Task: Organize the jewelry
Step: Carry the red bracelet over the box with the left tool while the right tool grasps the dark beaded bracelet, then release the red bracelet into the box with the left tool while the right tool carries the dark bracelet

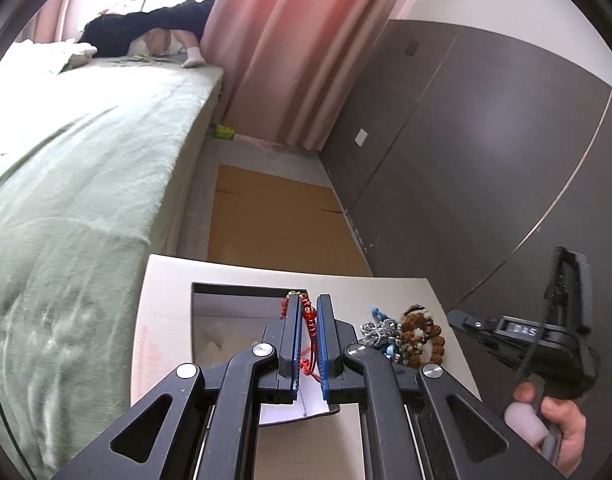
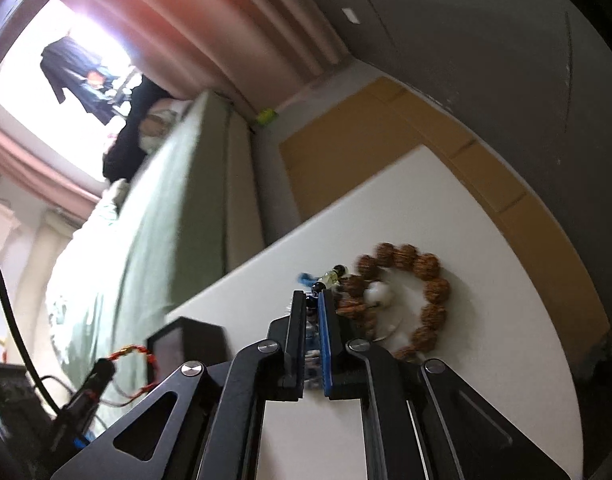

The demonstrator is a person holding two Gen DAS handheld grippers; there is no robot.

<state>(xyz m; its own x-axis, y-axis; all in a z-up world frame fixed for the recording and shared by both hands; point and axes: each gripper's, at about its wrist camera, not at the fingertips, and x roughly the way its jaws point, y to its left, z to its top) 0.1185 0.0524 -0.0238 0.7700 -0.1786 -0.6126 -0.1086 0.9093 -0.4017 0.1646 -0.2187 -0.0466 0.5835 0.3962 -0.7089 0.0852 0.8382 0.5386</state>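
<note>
Green-covered bed [image 1: 66, 184], pink curtains [image 1: 290, 40], flat cardboard [image 1: 278, 216] on floor, dark wardrobe [image 1: 485, 152].

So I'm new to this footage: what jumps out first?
The left hand-held gripper pinches a red beaded string bracelet above the open jewelry box. On the white table lies a brown bead bracelet, beside the right hand-held gripper, shut on a dark-beaded strand.

box interior [image 1: 222, 332] partly behind the left gripper [image 1: 309, 340]; brown bead bracelet [image 2: 425, 292] motion-blurred
</note>
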